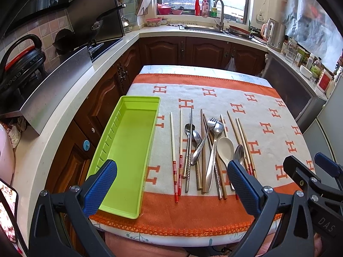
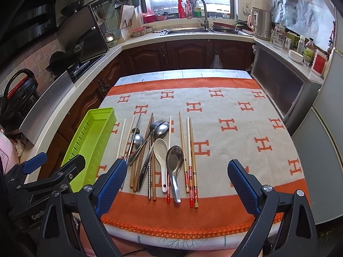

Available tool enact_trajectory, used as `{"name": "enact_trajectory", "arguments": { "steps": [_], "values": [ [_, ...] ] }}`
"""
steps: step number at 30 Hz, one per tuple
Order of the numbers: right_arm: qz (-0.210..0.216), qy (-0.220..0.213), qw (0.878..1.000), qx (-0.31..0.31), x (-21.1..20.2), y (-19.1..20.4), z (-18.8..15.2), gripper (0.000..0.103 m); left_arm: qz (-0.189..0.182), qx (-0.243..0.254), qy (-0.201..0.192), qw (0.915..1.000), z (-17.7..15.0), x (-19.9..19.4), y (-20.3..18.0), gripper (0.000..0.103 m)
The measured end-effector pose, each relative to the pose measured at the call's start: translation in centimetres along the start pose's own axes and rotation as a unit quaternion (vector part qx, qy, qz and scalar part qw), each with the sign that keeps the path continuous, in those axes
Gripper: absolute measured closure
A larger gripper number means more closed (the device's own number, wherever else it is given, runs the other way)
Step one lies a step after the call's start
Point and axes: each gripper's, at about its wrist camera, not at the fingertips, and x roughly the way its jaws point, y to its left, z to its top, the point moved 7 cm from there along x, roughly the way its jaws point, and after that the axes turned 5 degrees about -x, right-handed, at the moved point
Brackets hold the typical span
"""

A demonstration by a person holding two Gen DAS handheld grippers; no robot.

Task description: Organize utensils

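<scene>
A long lime-green tray (image 1: 128, 137) lies empty at the left edge of the table, also in the right wrist view (image 2: 92, 141). Beside it lies a pile of utensils: red-tipped chopsticks (image 1: 174, 160), wooden chopsticks (image 1: 242, 137), a metal fork (image 1: 201, 143), metal spoons (image 1: 216, 128) and a white ceramic spoon (image 1: 225, 147), seen too in the right wrist view (image 2: 160, 150). My left gripper (image 1: 171, 180) is open and empty above the table's near edge, over the tray and pile. My right gripper (image 2: 178, 180) is open and empty, just right of the left one, near the pile.
The table wears an orange and cream cloth (image 2: 235, 111) with H marks. Kitchen counters (image 1: 70, 98) run along the left and back, with a stove, a sink (image 2: 193, 30) and a kettle (image 2: 261, 23). A steel cabinet (image 2: 283, 85) stands close on the right.
</scene>
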Motion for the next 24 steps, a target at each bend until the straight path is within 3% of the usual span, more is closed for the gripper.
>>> {"name": "enact_trajectory", "arguments": {
  "steps": [24],
  "values": [
    [0.004, 0.01, 1.0, 0.003, -0.28, 0.12, -0.75, 0.007, 0.006, 0.005, 0.013, 0.9999, -0.8, -0.38, -0.1, 0.001]
  ]
}}
